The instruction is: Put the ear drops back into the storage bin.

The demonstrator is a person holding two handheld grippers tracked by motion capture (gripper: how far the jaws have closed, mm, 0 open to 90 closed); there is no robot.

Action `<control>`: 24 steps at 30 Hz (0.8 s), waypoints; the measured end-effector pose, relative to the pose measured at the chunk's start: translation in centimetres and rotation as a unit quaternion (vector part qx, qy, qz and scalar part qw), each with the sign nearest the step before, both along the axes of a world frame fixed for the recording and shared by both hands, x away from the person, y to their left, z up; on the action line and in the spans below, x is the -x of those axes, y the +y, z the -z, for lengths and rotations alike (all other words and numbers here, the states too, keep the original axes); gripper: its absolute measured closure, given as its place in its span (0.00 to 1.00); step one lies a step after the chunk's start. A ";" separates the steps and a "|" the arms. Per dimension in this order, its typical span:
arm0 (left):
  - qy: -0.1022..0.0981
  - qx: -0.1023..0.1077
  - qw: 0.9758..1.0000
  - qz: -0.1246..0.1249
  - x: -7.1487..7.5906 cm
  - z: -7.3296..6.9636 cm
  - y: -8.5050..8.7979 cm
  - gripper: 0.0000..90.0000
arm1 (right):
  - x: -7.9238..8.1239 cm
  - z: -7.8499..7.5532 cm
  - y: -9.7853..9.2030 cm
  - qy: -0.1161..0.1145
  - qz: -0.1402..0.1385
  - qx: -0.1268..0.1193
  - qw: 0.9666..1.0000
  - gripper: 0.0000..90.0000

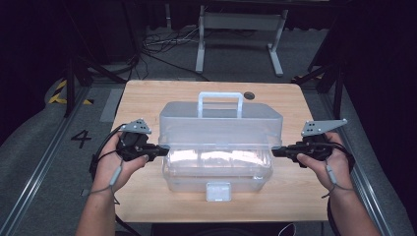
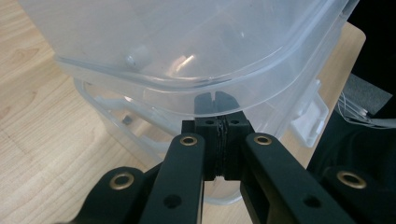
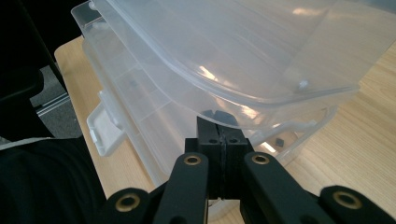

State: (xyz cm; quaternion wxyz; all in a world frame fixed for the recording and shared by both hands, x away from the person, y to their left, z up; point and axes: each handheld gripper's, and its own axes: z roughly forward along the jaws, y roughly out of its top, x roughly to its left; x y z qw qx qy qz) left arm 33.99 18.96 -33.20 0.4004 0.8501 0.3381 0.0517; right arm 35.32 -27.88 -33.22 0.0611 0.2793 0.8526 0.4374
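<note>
- High view: clear plastic box sits mid-table, lid lifted at the near edge and tilted back, white handle on top, white latch at the near front wall. Left gripper is at the box's left end, right gripper at its right end, both level, tips at the gap between lid and base. Hands grip each tool from below.
- Left gripper view: jaws fully together, pads face to face, nothing clamped between them. Closed tips sit tucked under the lid rim, above the base. Looks like contact from below; not sure. Latch off to the right.
- Right gripper view: same here, jaws pressed closed, holding nothing. Tips sit beneath the lid's edge, with the base wall just beside and below. Latch at left.
</note>
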 end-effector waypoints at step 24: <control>0.038 -0.039 0.998 0.031 0.1 0.4 -0.3 0.98 | -0.1 0.7 0.6 0.031 -0.025 0.053 0.998 1.00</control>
